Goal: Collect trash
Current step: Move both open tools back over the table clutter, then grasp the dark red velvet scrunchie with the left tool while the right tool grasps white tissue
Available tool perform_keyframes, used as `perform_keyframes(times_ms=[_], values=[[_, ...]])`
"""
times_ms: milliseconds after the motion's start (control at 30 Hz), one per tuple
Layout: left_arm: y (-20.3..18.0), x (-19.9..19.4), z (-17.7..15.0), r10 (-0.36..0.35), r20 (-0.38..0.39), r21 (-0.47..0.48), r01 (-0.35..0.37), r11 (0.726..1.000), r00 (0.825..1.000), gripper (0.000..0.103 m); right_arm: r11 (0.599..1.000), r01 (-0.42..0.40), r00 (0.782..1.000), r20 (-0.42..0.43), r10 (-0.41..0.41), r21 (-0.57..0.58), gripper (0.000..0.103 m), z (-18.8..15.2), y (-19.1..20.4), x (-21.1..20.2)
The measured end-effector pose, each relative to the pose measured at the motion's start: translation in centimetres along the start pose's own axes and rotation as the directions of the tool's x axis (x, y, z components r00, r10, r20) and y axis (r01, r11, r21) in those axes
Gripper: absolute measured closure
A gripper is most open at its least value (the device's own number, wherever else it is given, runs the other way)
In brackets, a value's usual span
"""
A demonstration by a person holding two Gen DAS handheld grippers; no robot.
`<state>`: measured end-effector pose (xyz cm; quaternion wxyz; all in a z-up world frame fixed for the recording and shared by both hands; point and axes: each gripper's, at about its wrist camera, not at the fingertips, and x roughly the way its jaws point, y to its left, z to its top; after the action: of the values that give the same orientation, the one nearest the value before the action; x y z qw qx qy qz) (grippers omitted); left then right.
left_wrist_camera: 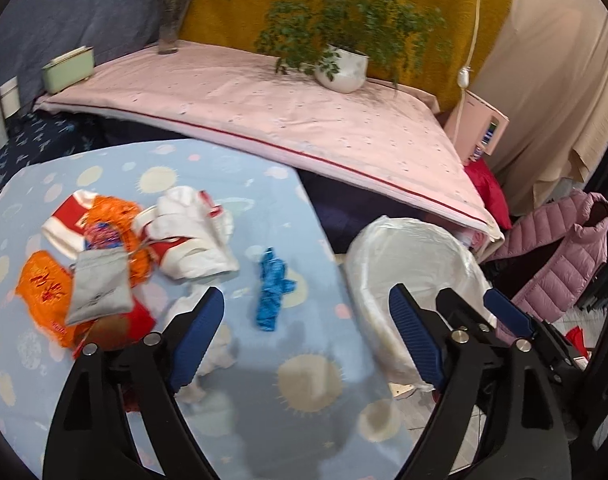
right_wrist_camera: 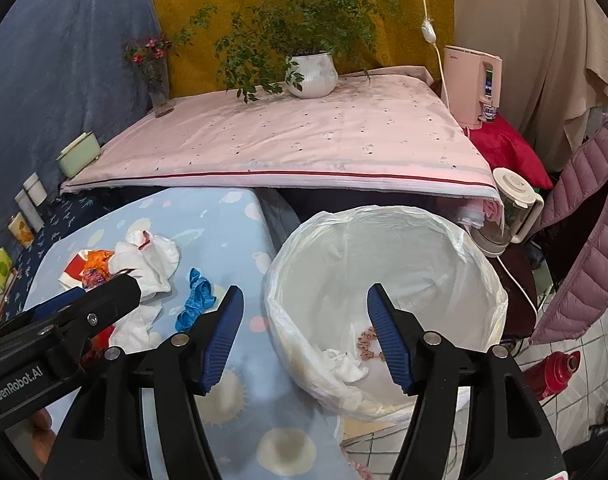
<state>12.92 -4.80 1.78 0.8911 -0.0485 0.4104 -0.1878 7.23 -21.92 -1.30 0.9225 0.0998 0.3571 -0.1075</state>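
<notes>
Both grippers are empty, and the trash waits on the table beside the bin.

The left gripper has wide jaws with nothing in them, over the table. The right gripper also stands open and empty, above the bin. The bin sits just beside the table, so I think trash goes in with a short move. The left view shows the orange wrappers and grey pouch best. Only the right view shows a tissue already inside the bin.
</notes>
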Motion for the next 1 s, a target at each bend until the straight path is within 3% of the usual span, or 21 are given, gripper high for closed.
perform_keyframes(times_ms=[400, 833, 1000], values=[[8.2, -1.2, -2.8, 0.122, -0.033, -0.116, -0.125, 0.985, 0.992, 0.021, 0.994, -0.068, 0.997, -0.048, 0.064, -0.089, 0.04, -1.5, 5.3, 0.9], [13.5, 1.0, -6.8, 0.2, -0.161, -0.212, -0.232, 0.949, 0.966, 0.022, 0.982, -0.132, 0.985, -0.127, 0.115, -0.135, 0.04, -3.7, 9.4, 3.1], [14.4, 1.8, -7.7, 0.197, -0.195, -0.227, -0.239, 0.944, 0.961, 0.035, 0.978, -0.153, 0.979, -0.159, 0.13, -0.141, 0.04, -4.5, 10.8, 4.1]])
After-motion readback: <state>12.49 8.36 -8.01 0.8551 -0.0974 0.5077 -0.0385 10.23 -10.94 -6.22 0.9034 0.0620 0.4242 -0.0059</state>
